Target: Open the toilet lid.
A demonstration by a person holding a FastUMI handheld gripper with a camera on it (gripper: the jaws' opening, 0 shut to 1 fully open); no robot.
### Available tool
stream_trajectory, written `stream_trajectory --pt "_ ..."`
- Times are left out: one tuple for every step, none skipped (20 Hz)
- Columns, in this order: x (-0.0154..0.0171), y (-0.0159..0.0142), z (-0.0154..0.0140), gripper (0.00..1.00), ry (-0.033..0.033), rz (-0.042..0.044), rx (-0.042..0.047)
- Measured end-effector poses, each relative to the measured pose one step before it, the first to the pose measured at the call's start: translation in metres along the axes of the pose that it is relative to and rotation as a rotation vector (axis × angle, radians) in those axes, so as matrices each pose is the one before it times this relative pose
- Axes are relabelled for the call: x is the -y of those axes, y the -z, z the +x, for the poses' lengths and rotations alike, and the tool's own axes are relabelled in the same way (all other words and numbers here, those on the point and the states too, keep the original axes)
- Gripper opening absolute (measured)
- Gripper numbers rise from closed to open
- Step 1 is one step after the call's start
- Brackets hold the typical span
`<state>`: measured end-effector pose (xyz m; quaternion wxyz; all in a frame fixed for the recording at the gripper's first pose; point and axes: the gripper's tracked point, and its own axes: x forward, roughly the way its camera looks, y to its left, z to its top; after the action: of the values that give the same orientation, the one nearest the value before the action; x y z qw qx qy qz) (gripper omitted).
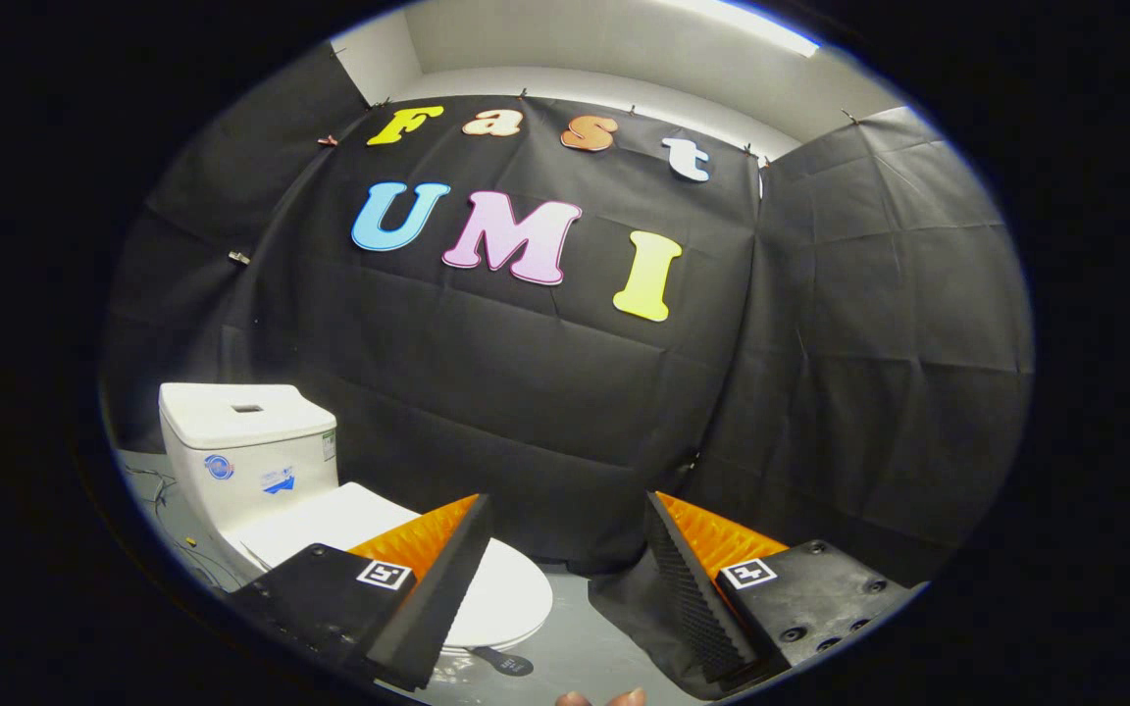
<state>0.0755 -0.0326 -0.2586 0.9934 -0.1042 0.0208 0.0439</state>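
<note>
Gaping wide, tongs [565, 520] hold nothing above toilet lid [506, 588].

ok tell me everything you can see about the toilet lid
The toilet lid is white, smooth and glossy, plastic by the look, with a rounded front edge. It lies shut and flat on the bowl, in front of the white tank. One finger of the open gripper covers part of it in view; whether it touches the lid cannot be told.
</note>
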Motion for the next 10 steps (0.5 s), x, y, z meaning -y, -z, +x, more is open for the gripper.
stream_trajectory --pt "0.00162 0.00848 0.00244 0.98 -0.00313 0.01216 -0.01735" --pt "0.00032 0.00863 0.00241 0.98 -0.00987 0.01677 -0.01916" --pt "0.00055 0.00888 0.00196 0.98 -0.00991 0.02477 -0.02178" --pt "0.00174 0.00962 0.00343 0.98 -0.01155 0.03583 -0.02466" --pt "0.00089 0.01175 0.00272 0.98 -0.01326 0.03906 -0.03223" --pt "0.00382 0.01282 0.00325 0.98 -0.00128 0.03474 -0.03397" --pt "0.00756 0.01164 0.00508 0.99 0.00763 0.0282 -0.02161" --pt "0.00917 0.01001 0.00455 0.99 0.01211 0.02716 -0.01422" --pt "0.00793 0.00945 0.00448 0.99 0.01116 0.03072 -0.01931" --pt "0.00752 0.01071 0.00413 0.99 0.00729 0.03626 -0.02647"
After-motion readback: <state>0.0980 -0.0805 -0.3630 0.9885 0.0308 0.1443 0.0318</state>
